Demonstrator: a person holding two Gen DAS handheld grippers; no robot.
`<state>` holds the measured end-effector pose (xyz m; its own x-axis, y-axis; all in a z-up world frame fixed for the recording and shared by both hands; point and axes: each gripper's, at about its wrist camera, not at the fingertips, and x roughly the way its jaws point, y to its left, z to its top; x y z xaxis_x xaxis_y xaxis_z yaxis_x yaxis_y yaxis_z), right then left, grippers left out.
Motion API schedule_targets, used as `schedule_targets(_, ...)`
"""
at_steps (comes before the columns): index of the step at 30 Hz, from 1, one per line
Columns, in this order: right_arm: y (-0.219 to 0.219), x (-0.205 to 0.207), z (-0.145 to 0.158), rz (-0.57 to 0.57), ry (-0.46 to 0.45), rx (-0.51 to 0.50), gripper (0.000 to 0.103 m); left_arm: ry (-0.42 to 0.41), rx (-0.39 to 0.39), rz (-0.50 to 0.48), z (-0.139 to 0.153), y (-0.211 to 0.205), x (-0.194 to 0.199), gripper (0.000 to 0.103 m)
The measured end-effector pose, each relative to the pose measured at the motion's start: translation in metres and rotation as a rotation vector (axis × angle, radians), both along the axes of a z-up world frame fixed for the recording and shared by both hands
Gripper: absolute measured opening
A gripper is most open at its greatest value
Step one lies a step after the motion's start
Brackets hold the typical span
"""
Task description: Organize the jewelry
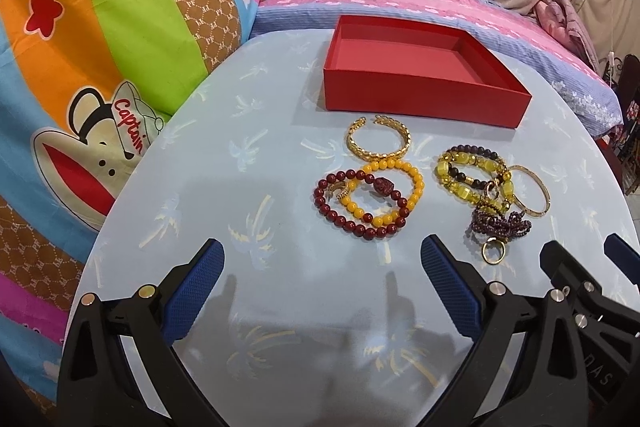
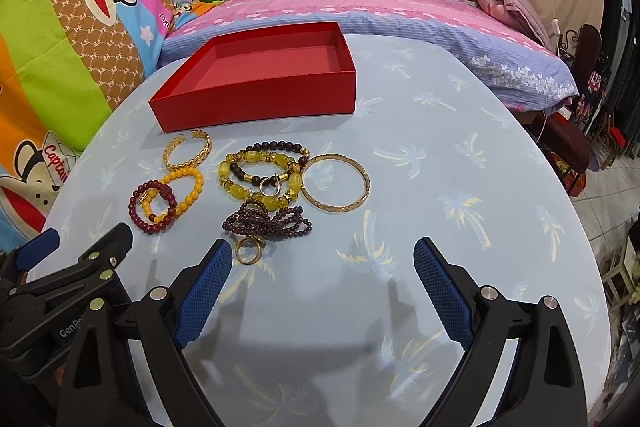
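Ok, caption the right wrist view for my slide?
Open right gripper hovers before bracelets, gold ring and empty red box.

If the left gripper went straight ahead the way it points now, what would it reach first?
Probably the dark red bead bracelet, interlinked with the orange bead bracelet. The left gripper has its jaws open with only bare tablecloth between. Depth is uncertain.

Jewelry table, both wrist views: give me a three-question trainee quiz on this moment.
1. True or false: the red box already holds jewelry.
2. Which piece lies nearest the box: A) gold cuff B) gold ring C) plain gold bangle?
3. Fill in: both the left hand-held gripper and the right hand-held gripper are ____.

Key: 1 false, the box is empty; 2 A; 3 open, holding nothing.
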<state>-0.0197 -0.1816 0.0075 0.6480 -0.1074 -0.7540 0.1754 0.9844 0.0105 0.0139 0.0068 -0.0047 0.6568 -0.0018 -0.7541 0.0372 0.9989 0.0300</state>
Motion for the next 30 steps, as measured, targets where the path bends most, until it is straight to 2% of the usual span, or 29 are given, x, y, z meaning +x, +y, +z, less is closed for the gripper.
schedule_targets(10, -0.014, 0.009, -0.005, -0.030, 0.009, 0.010, 0.090, 0.035, -0.037, 0.028, -0.007, 0.012, 0.012, 0.094)
schedule_targets(15, -0.020, 0.019, -0.006, -0.038, 0.016, 0.023, 0.090, 0.026, -0.034, 0.042, -0.002, 0.015, 0.026, 0.094)
schedule_targets(23, -0.021, 0.036, -0.009, -0.026, 0.027, 0.033, 0.090, 0.020, -0.042, -0.007, 0.003, -0.007, 0.058, 0.095)
schedule_targets(30, -0.031, 0.050, -0.015, -0.043, 0.049, 0.039, 0.090, 0.048, -0.044, -0.027, -0.007, -0.026, 0.094, 0.095)
